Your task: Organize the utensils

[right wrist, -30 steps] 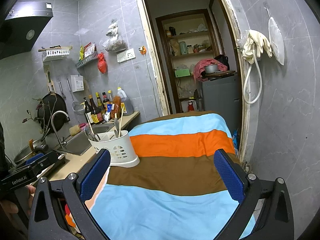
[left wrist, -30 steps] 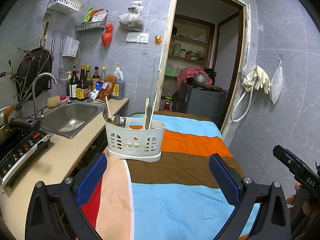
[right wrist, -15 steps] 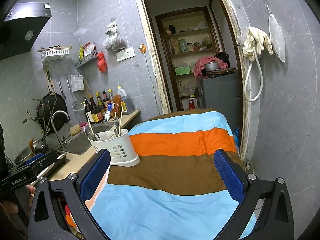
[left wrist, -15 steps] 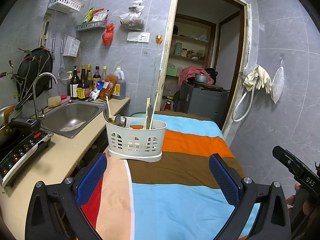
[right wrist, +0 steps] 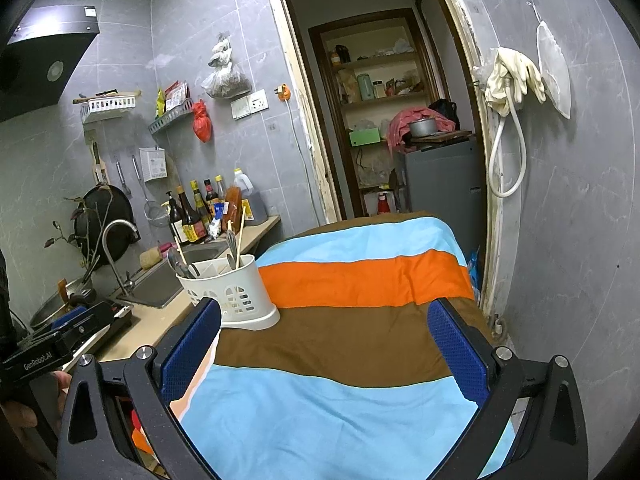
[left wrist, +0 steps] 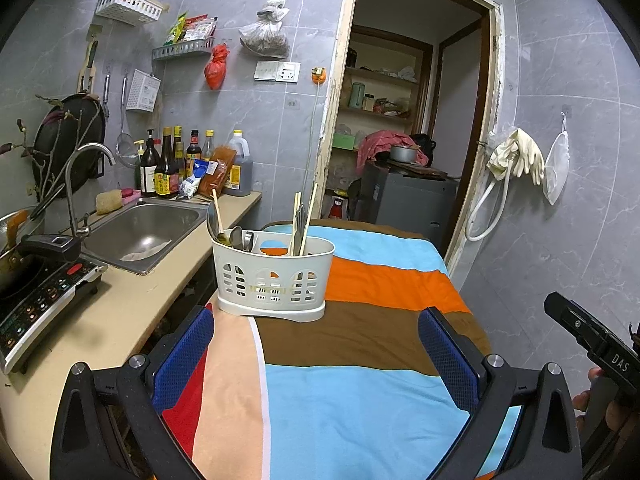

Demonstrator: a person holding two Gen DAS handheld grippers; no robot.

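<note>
A white slotted utensil holder [left wrist: 273,276] stands on the striped cloth table [left wrist: 360,360], at its left edge; it also shows in the right wrist view [right wrist: 232,292]. Spoons [left wrist: 236,236] stand in its left compartment and chopsticks [left wrist: 305,220] in its right. My left gripper [left wrist: 316,356] is open and empty, held above the cloth just short of the holder. My right gripper [right wrist: 324,348] is open and empty, to the right of the holder. No loose utensils show on the cloth.
A beige counter [left wrist: 100,320] with a steel sink [left wrist: 140,232], a tap, an induction cooker [left wrist: 36,296] and bottles [left wrist: 168,168] runs along the left. A doorway [left wrist: 404,140] opens beyond the table. A tiled wall with hanging gloves [left wrist: 516,156] stands on the right.
Both grippers have barely drifted. The holder and its utensils have not moved.
</note>
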